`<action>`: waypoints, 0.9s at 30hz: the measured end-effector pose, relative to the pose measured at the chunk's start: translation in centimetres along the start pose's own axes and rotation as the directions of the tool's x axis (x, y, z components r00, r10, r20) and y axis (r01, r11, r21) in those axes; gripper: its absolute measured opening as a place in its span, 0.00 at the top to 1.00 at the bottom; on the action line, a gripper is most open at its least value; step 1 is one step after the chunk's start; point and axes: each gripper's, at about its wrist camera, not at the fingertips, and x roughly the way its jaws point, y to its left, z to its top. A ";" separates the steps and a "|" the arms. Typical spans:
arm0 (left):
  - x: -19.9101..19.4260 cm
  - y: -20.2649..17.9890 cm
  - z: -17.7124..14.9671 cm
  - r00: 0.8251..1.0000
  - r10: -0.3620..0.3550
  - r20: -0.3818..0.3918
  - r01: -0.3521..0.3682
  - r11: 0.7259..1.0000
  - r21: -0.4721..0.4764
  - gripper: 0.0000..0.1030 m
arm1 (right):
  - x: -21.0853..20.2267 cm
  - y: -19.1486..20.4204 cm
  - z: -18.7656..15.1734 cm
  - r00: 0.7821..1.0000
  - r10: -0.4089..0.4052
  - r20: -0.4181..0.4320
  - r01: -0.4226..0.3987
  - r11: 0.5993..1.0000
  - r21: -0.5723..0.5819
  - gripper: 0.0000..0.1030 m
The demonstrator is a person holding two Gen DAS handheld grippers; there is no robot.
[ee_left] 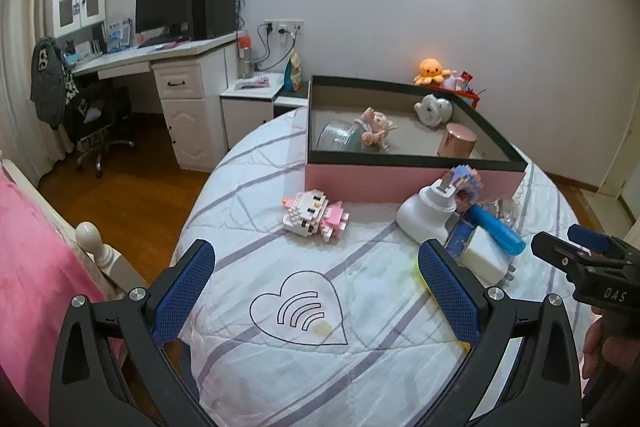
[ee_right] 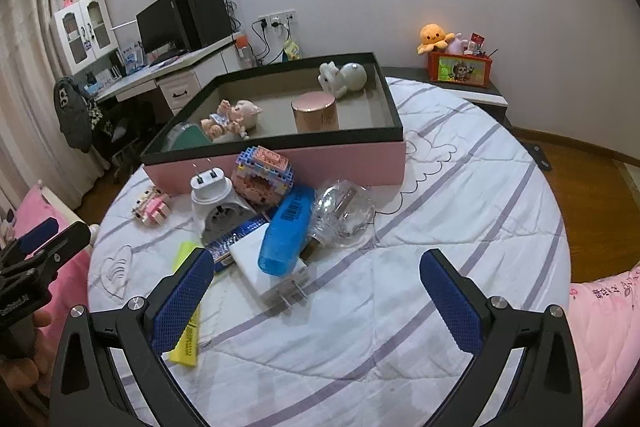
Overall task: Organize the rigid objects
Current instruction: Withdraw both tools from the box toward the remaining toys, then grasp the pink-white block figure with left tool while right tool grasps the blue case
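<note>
Both grippers hovering open over the bed

The left gripper (ee_left: 316,291) and right gripper (ee_right: 316,291) are gaping empty at lower frame; a clutter pile, blue tube (ee_right: 286,235) on white charger (ee_right: 250,253), is lying mid-frame before the pink box (ee_right: 360,159), holding 4 items.

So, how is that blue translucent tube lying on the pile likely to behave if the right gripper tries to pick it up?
The blue tube looks like smooth, glossy plastic, so it may slip between the jaws. It is round and rests propped on the white charger, so a nudge would probably roll it off. It looks see-through and hollow, so likely light and stiff.
</note>
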 end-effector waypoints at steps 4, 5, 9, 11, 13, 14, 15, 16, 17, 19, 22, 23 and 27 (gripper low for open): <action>0.8 0.3 -0.2 1.000 0.004 -0.017 -0.004 1.000 -0.005 0.00 | 1.3 0.4 0.2 0.999 0.027 -0.019 -0.027 1.000 -0.012 0.11; 1.0 0.4 -0.3 1.000 0.006 -0.021 -0.006 1.000 -0.007 0.00 | 1.8 0.5 0.3 0.999 0.036 -0.029 -0.036 0.999 -0.012 0.15; 2.0 0.8 -0.4 0.999 0.009 -0.038 -0.009 1.000 -0.015 0.00 | 3.4 0.8 0.4 0.996 0.074 -0.057 -0.074 0.997 0.003 0.36; 2.5 0.9 -0.4 0.999 0.014 -0.042 -0.014 1.000 -0.012 0.00 | 4.1 0.9 0.5 0.993 0.094 -0.066 -0.093 0.996 0.014 0.41; 2.9 1.0 -0.3 0.999 0.017 -0.045 -0.017 1.000 -0.011 0.00 | 4.6 1.0 0.3 0.992 0.104 -0.068 -0.103 0.994 0.020 0.49; 3.3 1.0 -0.3 0.999 0.018 -0.047 -0.019 1.000 -0.011 0.00 | 4.7 1.0 0.2 0.992 0.104 -0.068 -0.103 0.995 0.021 0.52; 3.6 1.1 -0.1 0.999 0.021 -0.049 -0.021 1.000 -0.010 0.00 | 4.8 1.0 0.2 0.992 0.107 -0.066 -0.105 0.994 0.021 0.58; 3.8 1.1 0.0 0.999 0.022 -0.049 -0.023 1.000 -0.009 0.00 | 4.8 1.0 0.2 0.991 0.118 -0.061 -0.116 0.993 0.025 0.63; 4.1 1.1 0.1 0.999 0.023 -0.050 -0.023 1.000 -0.006 0.00 | 4.8 1.0 0.2 0.991 0.121 -0.058 -0.119 0.993 0.027 0.67; 4.8 1.0 0.4 0.998 0.025 -0.056 -0.025 1.000 0.007 0.00 | 4.8 0.9 0.2 0.991 0.121 -0.058 -0.120 0.993 0.021 0.67; 6.2 0.8 0.8 0.997 0.033 -0.067 -0.031 0.999 0.027 0.00 | 4.7 0.6 0.3 0.991 0.124 -0.056 -0.122 0.992 0.025 0.69; 6.8 0.8 0.8 0.997 0.034 -0.074 -0.032 0.999 0.034 0.00 | 4.8 0.5 0.3 0.990 0.126 -0.057 -0.124 0.992 0.026 0.69; 9.2 0.5 1.3 0.992 0.061 -0.112 -0.054 0.997 0.063 0.00 | 4.8 0.4 0.4 0.990 0.129 -0.058 -0.128 0.991 0.024 0.69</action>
